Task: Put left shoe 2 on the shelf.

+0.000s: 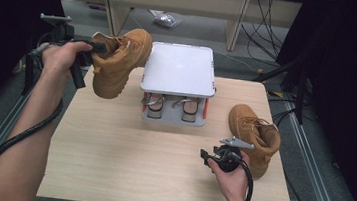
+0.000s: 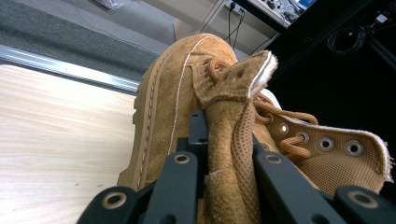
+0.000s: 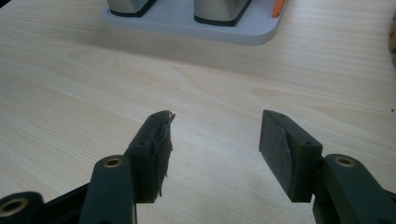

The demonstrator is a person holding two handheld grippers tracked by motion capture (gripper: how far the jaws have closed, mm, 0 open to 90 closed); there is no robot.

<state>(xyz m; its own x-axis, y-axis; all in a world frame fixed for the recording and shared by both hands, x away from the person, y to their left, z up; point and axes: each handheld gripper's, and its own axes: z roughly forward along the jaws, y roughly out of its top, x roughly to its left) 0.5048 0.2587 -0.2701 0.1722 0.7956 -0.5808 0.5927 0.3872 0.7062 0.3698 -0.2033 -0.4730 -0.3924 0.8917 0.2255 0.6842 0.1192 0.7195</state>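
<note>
Boots are what I am working with here, two tan ones. My left hand-held gripper [image 1: 96,47] sits at the upper left of the high view, its jaws closed on the tongue of the first boot [image 1: 119,61], which hangs clear above the bench [image 1: 125,160]. In the left gripper view that boot [image 2: 187,107] runs away from the jaws, sole to the left of the frame and laces to the right, with the tongue pinched between the two black jaws.

My right hand-held gripper [image 1: 208,156] is at the lower right of the high view, jaws wide apart and holding nothing; in the right gripper view it [image 3: 215,140] looks across bare wood toward the base of the grey stand [image 3: 196,21].

The second boot [image 1: 255,136] stands on the bench just to the right of that gripper in the high view, its long axis running from the centre right down toward the lower right. The right hand is much the nearer to it. The white-topped grey stand [image 1: 180,68] lies at upper centre, just right of the lifted boot.

I judge the next move turns on swinging the right gripper rightward to the boot's collar. I can read no brand, label or writing anywhere.
</note>
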